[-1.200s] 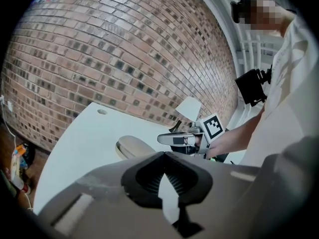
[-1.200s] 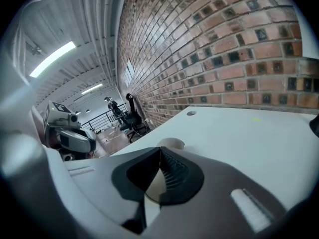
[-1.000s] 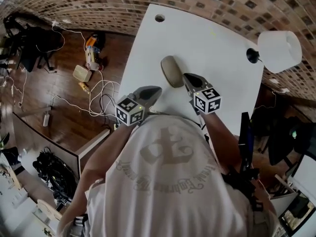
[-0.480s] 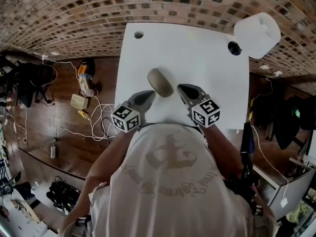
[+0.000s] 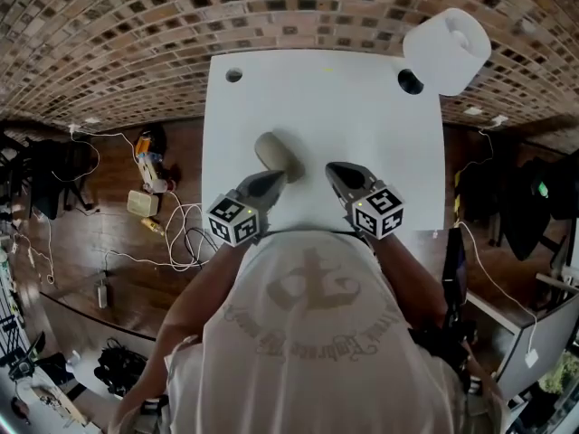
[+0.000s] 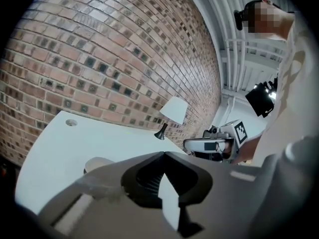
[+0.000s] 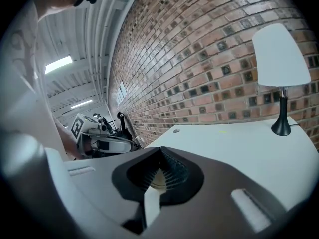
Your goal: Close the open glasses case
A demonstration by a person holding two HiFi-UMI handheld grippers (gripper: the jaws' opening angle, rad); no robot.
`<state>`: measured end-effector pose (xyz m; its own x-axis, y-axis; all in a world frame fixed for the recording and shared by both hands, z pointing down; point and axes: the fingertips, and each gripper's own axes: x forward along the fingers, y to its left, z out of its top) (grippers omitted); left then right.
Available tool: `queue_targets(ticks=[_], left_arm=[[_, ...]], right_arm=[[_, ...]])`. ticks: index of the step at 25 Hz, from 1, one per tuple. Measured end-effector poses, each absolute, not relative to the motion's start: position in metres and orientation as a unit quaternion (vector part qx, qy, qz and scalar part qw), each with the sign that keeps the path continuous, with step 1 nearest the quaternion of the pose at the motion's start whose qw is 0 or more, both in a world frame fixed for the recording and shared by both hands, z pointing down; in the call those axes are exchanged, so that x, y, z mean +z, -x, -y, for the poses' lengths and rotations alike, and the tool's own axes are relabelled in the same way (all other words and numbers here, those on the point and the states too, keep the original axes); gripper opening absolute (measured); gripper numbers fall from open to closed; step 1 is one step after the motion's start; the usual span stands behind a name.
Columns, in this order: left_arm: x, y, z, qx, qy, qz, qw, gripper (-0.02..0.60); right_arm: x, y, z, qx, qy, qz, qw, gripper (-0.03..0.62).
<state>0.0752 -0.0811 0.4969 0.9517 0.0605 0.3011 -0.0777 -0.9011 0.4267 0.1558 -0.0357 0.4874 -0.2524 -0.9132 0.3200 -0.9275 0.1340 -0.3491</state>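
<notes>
The beige glasses case [image 5: 277,155] lies closed on the white table [image 5: 362,107], left of centre. My left gripper [image 5: 275,176] hovers just on the near side of the case, jaws shut and empty. My right gripper [image 5: 333,168] is off to the case's right, apart from it, jaws shut with nothing between them. In the left gripper view the case [image 6: 96,164] sits low at the left beyond my shut jaws [image 6: 162,154]. The right gripper view shows a strip of the case [image 7: 155,179] through the gap behind its closed tips [image 7: 160,149].
A white-shaded lamp [image 5: 448,38] on a dark base stands at the table's far right corner. A cable hole [image 5: 234,76] is at the far left corner. A brick wall lies beyond the table. Cables and small devices [image 5: 145,188] lie on the wooden floor at the left.
Both grippers have drawn back from the case toward the person and risen a little. The right gripper, close beside the case before, now stands apart from it. The case stays put.
</notes>
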Motion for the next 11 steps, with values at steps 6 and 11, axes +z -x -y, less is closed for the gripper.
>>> queue_targets(ticks=[6,11], left_arm=[[0.5017,-0.0717,0.0779,0.158,-0.960,0.028,0.229,0.006],[0.5046,-0.0719,0.0773,0.159,-0.958,0.042,0.233,0.006]], right_arm=[[0.4900,-0.1555,0.0397,0.245,-0.590,0.769,0.021,0.008],[0.4932,-0.1582,0.0426,0.247,-0.578,0.778,0.024,0.008]])
